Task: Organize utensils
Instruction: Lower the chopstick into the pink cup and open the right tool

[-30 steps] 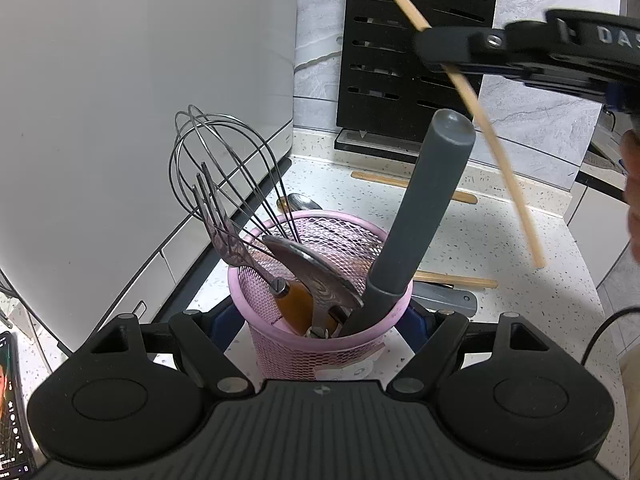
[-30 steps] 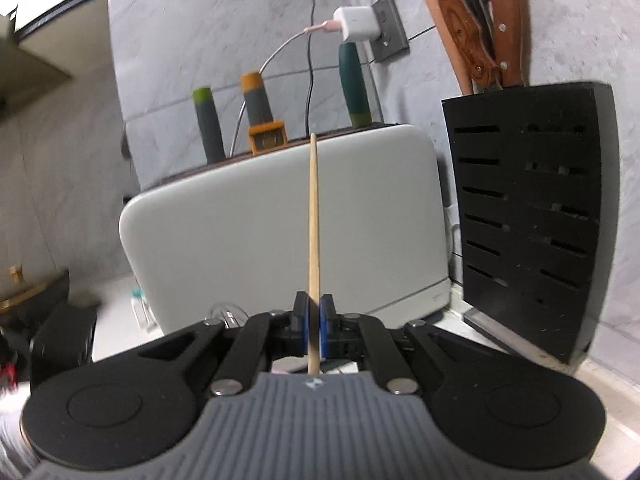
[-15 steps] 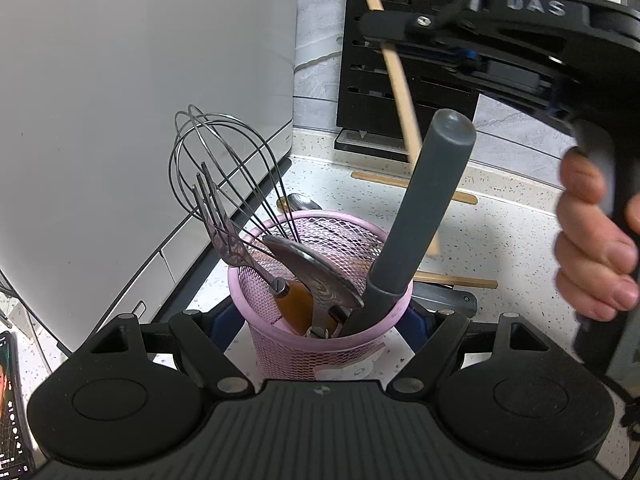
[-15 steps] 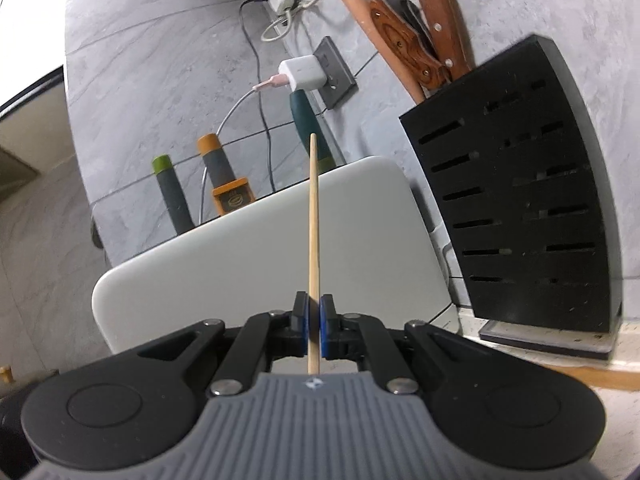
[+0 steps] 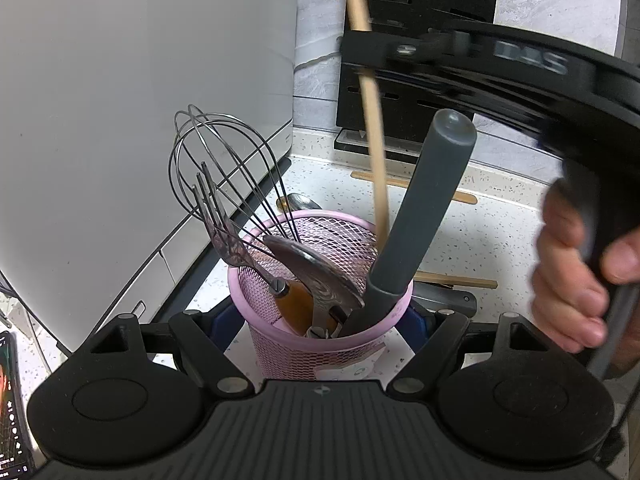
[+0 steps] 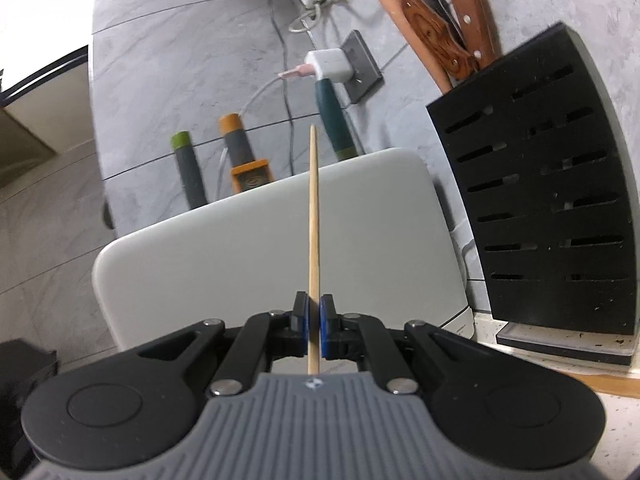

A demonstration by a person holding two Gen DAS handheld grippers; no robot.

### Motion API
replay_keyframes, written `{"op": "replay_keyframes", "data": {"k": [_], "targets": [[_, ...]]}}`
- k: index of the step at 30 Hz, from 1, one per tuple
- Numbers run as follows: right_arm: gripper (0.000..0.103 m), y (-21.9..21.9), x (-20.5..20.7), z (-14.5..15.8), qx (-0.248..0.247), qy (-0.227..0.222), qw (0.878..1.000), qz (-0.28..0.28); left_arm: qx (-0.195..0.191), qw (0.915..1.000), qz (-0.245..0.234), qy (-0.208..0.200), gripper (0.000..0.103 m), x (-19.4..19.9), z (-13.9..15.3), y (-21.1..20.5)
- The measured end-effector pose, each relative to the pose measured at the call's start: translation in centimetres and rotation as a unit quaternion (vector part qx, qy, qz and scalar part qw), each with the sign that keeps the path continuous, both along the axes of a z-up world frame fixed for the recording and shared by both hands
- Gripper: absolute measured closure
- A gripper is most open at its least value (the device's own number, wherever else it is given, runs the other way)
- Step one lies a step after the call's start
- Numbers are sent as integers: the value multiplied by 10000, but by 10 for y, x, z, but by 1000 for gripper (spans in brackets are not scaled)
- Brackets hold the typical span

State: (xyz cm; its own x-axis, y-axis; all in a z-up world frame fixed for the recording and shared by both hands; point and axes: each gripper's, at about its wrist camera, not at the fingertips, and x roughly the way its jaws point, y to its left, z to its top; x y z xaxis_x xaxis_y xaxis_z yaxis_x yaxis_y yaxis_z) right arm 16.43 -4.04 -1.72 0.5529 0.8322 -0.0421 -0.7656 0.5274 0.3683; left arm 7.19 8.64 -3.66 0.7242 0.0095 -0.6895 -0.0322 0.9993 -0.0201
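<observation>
The right gripper (image 6: pixel 314 334) is pinched shut on a thin wooden chopstick (image 6: pixel 313 240), its blue pads pressing both sides of the stick near its lower end. In the left wrist view the chopstick (image 5: pixel 370 120) hangs nearly upright, long axis steep and leaning slightly, its lower tip just inside the far rim of the pink mesh holder (image 5: pixel 320 344). The left gripper (image 5: pixel 320 320) clamps that holder from both sides, steadying it. The right hand (image 5: pixel 572 276) is the 1 nearer the drop. The stick is pale, smooth, slender and tapered. Its way down looks tight, between the grey handle (image 5: pixel 424 216) and the whisk (image 5: pixel 228 168).
</observation>
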Motion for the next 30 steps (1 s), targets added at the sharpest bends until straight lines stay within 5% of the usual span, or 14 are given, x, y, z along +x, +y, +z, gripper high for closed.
{"op": "replay_keyframes", "data": {"k": [21,30], "targets": [[101,-12,-15,-18,-1505,-71,9839,966,-15,10000,12,-13,11,-2,-1,1],[97,-8,-12,-15,-1707,69,9806,964,-42,10000,10,-21,11,-2,-1,1]]}}
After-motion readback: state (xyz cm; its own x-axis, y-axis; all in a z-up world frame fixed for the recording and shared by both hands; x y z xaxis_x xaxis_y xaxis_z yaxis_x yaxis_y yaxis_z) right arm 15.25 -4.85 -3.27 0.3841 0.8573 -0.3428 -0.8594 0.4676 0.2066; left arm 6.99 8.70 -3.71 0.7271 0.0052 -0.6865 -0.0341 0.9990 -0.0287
